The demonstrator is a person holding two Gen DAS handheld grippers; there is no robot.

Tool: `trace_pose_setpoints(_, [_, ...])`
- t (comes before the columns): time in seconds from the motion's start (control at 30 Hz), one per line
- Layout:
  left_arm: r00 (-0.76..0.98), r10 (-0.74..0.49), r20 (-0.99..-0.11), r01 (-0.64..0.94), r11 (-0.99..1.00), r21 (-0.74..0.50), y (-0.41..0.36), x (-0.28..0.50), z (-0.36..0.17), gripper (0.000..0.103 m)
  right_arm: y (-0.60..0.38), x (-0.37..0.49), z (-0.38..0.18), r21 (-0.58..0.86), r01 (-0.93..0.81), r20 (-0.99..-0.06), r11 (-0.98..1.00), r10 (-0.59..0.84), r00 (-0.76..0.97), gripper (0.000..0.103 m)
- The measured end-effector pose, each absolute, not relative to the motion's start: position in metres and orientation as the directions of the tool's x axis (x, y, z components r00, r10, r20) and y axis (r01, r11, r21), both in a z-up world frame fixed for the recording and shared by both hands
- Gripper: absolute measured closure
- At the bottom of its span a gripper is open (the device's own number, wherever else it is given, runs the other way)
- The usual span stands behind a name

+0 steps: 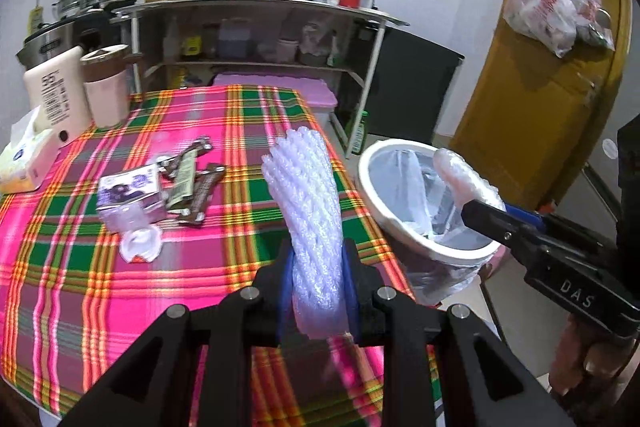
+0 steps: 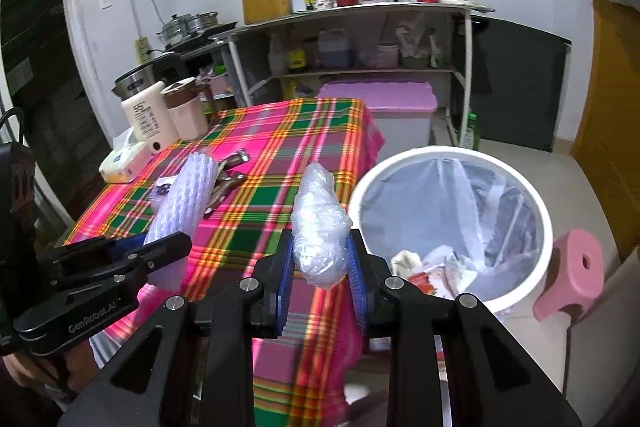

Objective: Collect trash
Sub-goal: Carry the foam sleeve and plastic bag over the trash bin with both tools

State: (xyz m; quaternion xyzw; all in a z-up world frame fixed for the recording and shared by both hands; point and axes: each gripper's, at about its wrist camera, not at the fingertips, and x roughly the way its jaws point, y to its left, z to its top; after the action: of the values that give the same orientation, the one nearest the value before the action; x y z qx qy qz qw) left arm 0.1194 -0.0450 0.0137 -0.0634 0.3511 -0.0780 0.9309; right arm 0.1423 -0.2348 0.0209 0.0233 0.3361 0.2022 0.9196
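Observation:
My left gripper (image 1: 316, 287) is shut on a white foam net sleeve (image 1: 308, 195) and holds it above the plaid table (image 1: 80, 267); the sleeve also shows in the right wrist view (image 2: 180, 199). My right gripper (image 2: 322, 267) is shut on a crumpled clear plastic wrap (image 2: 320, 227), just left of the white trash bin (image 2: 536, 195); in the left wrist view the wrap (image 1: 460, 171) is over the bin's rim (image 1: 372, 195). The bin has a clear liner and some trash inside. On the table lie a small purple-white carton (image 1: 132, 195), brown wrappers (image 1: 192, 183) and a white scrap (image 1: 140, 245).
A tissue box (image 1: 24, 155), a white bottle (image 1: 56, 95) and a pink cup (image 1: 106, 87) stand at the table's far left. A shelf unit (image 1: 256, 39) and a pink-lidded box (image 1: 280, 91) are behind. A pink stool (image 2: 572, 275) stands right of the bin.

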Motion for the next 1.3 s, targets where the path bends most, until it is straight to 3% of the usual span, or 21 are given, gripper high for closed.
trace_pose_setpoints(1.3, [0.625, -0.366, -0.689, 0.331, 0.924, -0.191, -0.144, 0.213, -0.003, 0.078, -0.316, 0.209, -0.021, 0.177, -0.163, -0.697, 0.971, 0.24, 0.675, 0.076])
